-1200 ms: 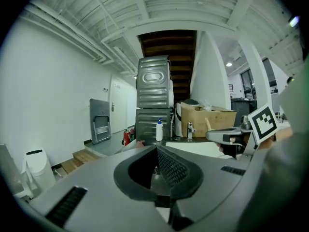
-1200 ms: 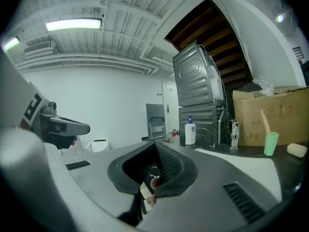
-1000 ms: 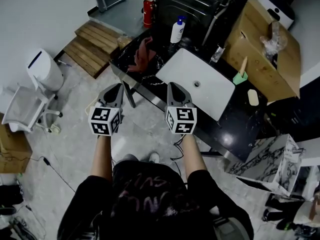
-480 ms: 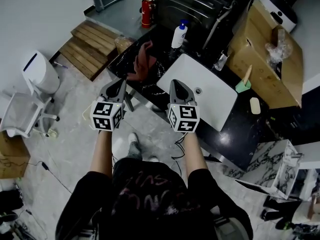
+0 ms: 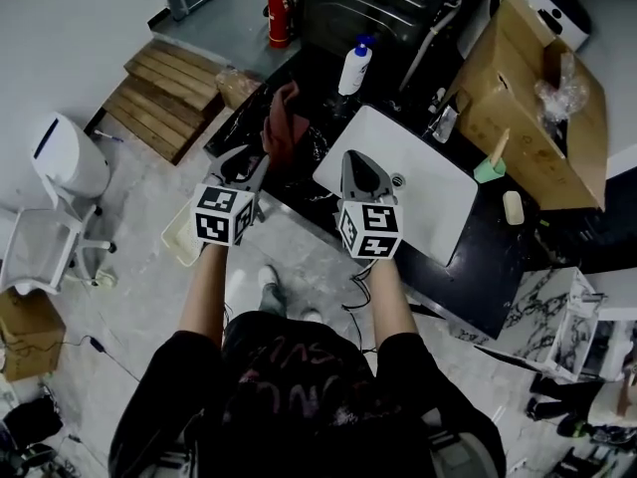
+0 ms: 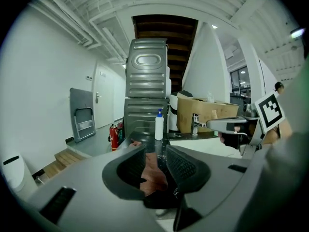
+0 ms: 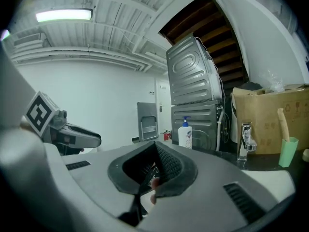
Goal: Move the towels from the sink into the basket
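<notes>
A red towel (image 5: 287, 118) lies crumpled on the black counter (image 5: 468, 267), just left of the white sink (image 5: 423, 192), whose basin shows only its drain. A cream basket (image 5: 181, 237) stands on the floor under the counter's left end, half hidden by my left gripper (image 5: 249, 157). That gripper hovers at the counter's edge, a little short of the towel. Its jaws have just been opening and stand apart with nothing between them; the towel (image 6: 152, 175) shows beyond the gap. My right gripper (image 5: 355, 157) is at the sink's near left corner, jaws together and empty.
At the back stand a white pump bottle (image 5: 353, 66), a faucet (image 5: 443, 118) and a grey appliance (image 5: 378, 3). A cardboard box (image 5: 528, 98) and a green cup (image 5: 488, 167) are at the right. A wooden pallet (image 5: 164, 98) and a red extinguisher (image 5: 278, 13) are at the left.
Both grippers have moved forward to the counter's edge, nearer the towel and the sink. The left jaws, shut before, now stand apart.
</notes>
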### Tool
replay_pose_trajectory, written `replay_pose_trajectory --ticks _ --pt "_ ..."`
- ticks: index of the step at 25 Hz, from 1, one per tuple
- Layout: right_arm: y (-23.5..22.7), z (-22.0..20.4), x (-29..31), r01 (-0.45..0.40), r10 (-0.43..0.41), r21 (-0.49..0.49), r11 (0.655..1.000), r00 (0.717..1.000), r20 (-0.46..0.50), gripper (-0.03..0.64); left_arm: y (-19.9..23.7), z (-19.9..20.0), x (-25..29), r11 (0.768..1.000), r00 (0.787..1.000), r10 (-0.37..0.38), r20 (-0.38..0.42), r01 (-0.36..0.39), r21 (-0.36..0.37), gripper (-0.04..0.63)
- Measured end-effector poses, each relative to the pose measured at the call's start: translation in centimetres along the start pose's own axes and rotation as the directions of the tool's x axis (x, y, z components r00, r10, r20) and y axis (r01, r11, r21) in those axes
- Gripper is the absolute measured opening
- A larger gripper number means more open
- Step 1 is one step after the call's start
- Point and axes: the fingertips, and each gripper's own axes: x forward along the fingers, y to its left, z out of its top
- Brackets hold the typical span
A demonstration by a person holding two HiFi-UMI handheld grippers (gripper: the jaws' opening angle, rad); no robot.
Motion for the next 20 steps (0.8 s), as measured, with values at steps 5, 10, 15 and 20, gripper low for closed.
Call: replay_pose_trajectory --ticks 5,10,15,20 --pt "-1.1 -0.4 1.1 0.029 -0.029 0.003 1.0 0.999 -0.016 0.015 0.4 -1.6 4.0 0.999 0.996 -0.049 -0.08 0.05 0.011 0.205" --pt "-2.3 -1.2 1.6 0.067 -0.066 0.007 0.998 0.997 -0.038 0.015 0.4 -4.5 7.4 0.994 0.976 -0.102 -0.192 0.106 0.009 0.283" --pt "-3.3 -2.2 2.3 0.1 -0.099 0.008 0.995 0.993 -0.063 0.015 0.6 -7.3 9.9 0.99 0.95 -0.136 -0.283 0.141 -0.002 0.304" --pt "-4.1 -2.8 2.4 0.126 -0.125 0.011 0.992 0.989 -0.081 0.015 0.5 -9.5 11.1 0.986 0.914 -0.157 -0.374 0.168 -0.004 0.302"
